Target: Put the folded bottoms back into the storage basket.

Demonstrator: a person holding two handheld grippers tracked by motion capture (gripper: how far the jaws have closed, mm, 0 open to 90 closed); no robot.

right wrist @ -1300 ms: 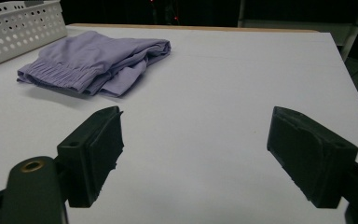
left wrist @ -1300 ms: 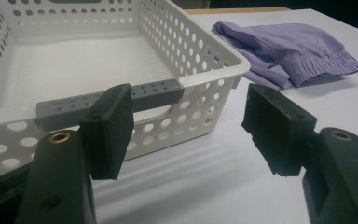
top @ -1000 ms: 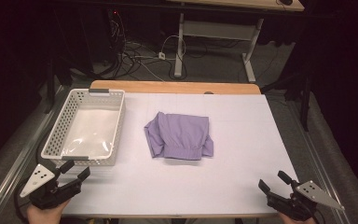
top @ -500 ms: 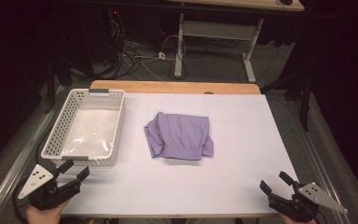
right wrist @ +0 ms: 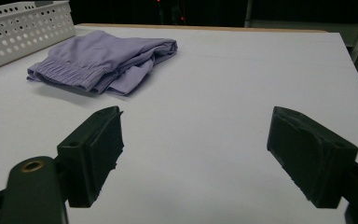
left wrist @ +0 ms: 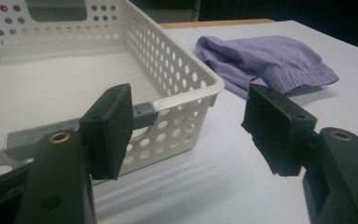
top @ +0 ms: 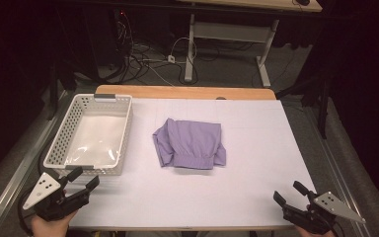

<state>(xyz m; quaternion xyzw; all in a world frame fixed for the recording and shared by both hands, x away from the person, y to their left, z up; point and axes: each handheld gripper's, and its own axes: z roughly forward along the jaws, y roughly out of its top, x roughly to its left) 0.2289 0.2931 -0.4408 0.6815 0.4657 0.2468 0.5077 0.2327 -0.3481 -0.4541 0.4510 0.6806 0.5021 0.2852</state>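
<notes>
A folded lilac garment (top: 190, 143) lies in the middle of the white table (top: 256, 148); it also shows as a lilac garment (left wrist: 265, 63) beyond the left jaws and as a lilac garment (right wrist: 102, 60) at the upper left of the right gripper view. An empty white perforated basket (top: 90, 136) stands at the table's left, its near corner (left wrist: 186, 93) close ahead of the left jaws. My left gripper (top: 81, 178) rests open at the front left corner, just short of the basket. My right gripper (top: 289, 193) is open at the front right, holding nothing.
A wooden strip (top: 182, 92) edges the table's far side. Beyond it are cables (top: 143, 54) on the floor and the legs of another desk (top: 227, 44). Bare white table surface (right wrist: 242, 79) stretches ahead of the right gripper.
The right gripper has edged slightly back toward the table's front edge. The left gripper, garment and basket have not visibly moved.
</notes>
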